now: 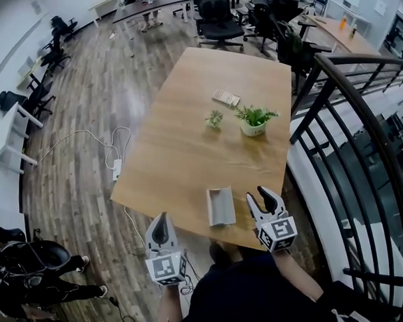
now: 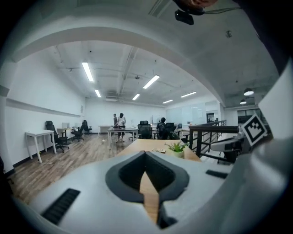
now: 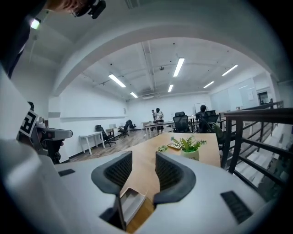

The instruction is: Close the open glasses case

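Grey rectangular glasses case (image 1: 221,206) lies open near the near edge of a light wooden table (image 1: 189,143), lid up and nothing touching it. Just right of it hovers the right gripper (image 1: 257,195), jaws spread apart and empty. The left gripper (image 1: 161,218) hangs off the table's near edge, left of the case, jaws pressed together on nothing. Farther along stand a small green plant (image 1: 214,117) and a leafy plant in a white pot (image 1: 254,119).
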